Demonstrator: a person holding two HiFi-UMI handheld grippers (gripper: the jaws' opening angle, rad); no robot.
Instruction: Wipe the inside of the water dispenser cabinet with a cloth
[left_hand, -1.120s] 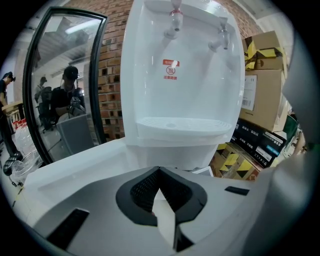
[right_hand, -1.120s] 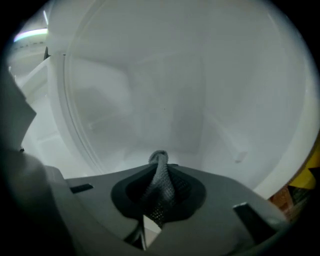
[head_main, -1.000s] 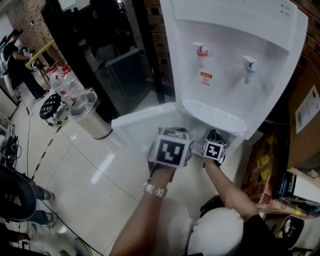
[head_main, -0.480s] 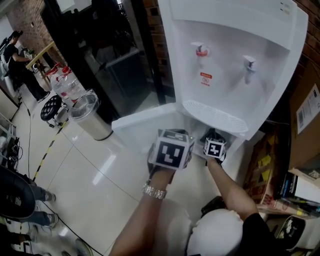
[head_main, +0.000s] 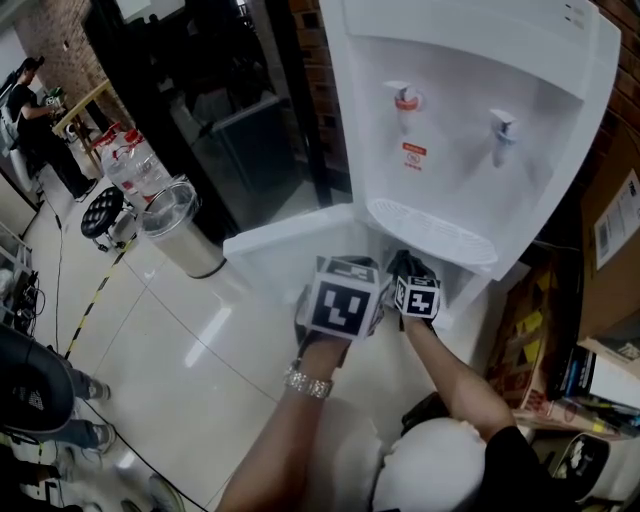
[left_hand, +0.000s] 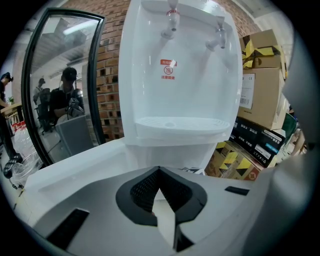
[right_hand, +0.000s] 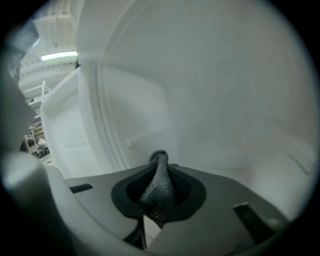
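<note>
Indoors, a tall white plastic water dispenser (head_main: 450, 90) stands against a brick wall, with a red tap (head_main: 403, 100) and a blue tap (head_main: 501, 128) above a slotted white drip tray (head_main: 430, 230). Below the tray, the white cabinet door (head_main: 290, 250) is swung open toward the left.

The right gripper (right_hand: 160, 167) reaches into the cabinet opening under the tray. Its jaws are clamped on a dark grey mesh cloth (right_hand: 160, 187), bunched into a narrow fold that pokes up past the jaw tips. Around it are the smooth white inner walls of the cabinet (right_hand: 215, 100). Whether the cloth touches a wall cannot be told.

The left gripper (left_hand: 159, 171) is just beside the right one, outside the cabinet and facing the front of the dispenser. Its jaws are together at the tips with nothing between them. A metal wristwatch (head_main: 310, 380) shows on the left arm.

To the left, a shiny steel bin (head_main: 178, 225) stands on the pale glossy tiled floor (head_main: 170, 330). Brown cardboard boxes (left_hand: 260, 75) are stacked to the right of the dispenser.
</note>
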